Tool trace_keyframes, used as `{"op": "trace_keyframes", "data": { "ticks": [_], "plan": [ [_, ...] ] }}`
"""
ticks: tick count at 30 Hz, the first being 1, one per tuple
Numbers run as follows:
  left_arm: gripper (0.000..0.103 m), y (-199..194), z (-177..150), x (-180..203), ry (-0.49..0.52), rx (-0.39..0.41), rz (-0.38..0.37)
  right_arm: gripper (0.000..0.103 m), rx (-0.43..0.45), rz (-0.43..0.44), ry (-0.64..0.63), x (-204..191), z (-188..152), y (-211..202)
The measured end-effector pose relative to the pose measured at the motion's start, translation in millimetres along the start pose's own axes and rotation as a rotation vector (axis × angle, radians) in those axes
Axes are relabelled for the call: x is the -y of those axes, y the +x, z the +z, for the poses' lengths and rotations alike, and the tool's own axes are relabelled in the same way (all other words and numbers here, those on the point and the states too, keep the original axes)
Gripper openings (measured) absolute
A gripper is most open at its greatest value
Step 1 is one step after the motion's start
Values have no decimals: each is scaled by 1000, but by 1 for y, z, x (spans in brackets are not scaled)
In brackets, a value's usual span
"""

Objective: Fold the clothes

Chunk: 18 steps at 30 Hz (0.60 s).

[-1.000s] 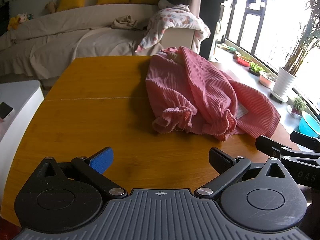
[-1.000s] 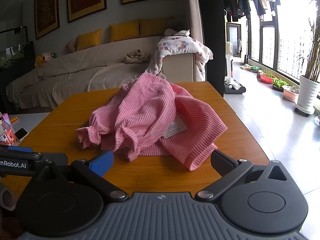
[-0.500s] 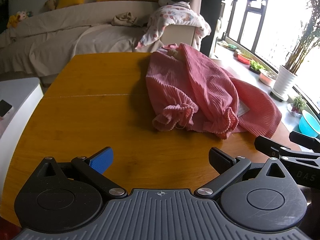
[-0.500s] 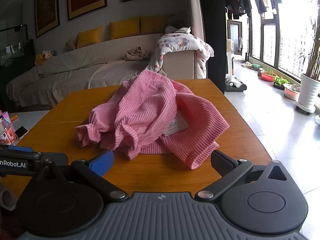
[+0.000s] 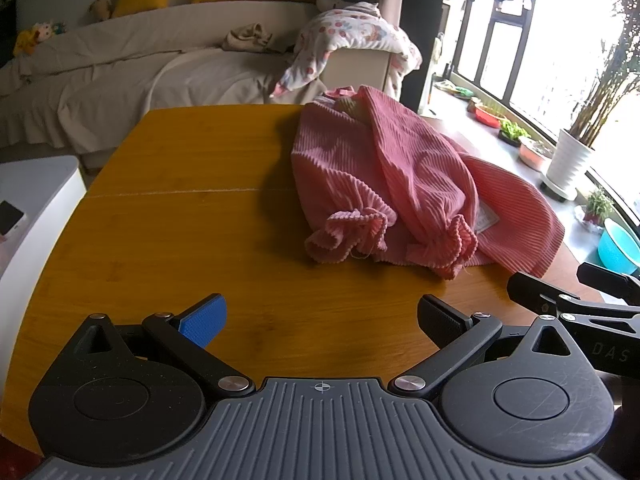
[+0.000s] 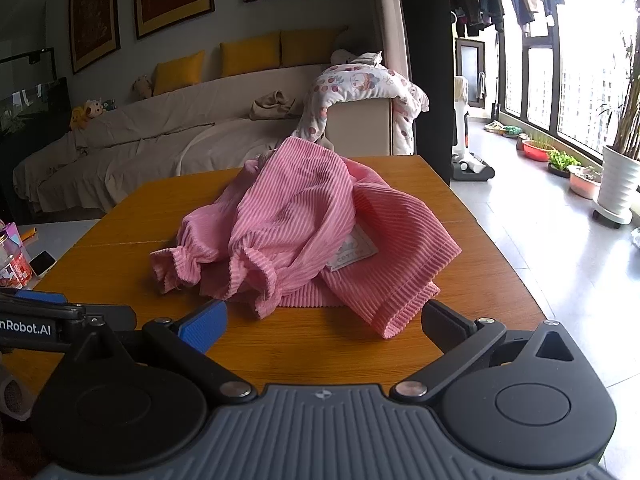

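Note:
A crumpled pink ribbed garment [image 5: 400, 184] lies on the wooden table [image 5: 180, 220], toward its right side, with two ruffled cuffs facing me and a white label showing. It also shows in the right wrist view [image 6: 304, 232]. My left gripper [image 5: 320, 320] is open and empty, low over the near table edge, short of the cuffs. My right gripper [image 6: 324, 320] is open and empty, just short of the garment's near hem. The right gripper's fingers [image 5: 560, 300] show at the right edge of the left wrist view.
A covered sofa [image 6: 160, 148] with yellow cushions and a patterned blanket [image 6: 360, 84] stands behind the table. A white side table [image 5: 32, 200] with a phone is at left. A can and small device [image 6: 24, 264] sit left. Plant pots [image 6: 616, 184] line the window.
Both grippers have edged slightly forward toward the garment. The garment has not moved and both grippers stay open.

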<state>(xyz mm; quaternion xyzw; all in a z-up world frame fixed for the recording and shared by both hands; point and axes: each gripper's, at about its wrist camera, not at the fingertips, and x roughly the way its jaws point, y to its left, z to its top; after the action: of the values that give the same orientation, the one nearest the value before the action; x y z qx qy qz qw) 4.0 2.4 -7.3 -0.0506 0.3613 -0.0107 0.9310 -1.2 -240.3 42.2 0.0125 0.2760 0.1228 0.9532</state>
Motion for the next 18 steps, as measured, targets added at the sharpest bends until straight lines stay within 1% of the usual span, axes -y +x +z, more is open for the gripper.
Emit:
{"op": "trace_keyframes", "data": {
  "ticks": [18],
  "plan": [
    [103,4,-2,-1,-7,-15,4,103,-7,3,4,0,-4,2]
  ]
}}
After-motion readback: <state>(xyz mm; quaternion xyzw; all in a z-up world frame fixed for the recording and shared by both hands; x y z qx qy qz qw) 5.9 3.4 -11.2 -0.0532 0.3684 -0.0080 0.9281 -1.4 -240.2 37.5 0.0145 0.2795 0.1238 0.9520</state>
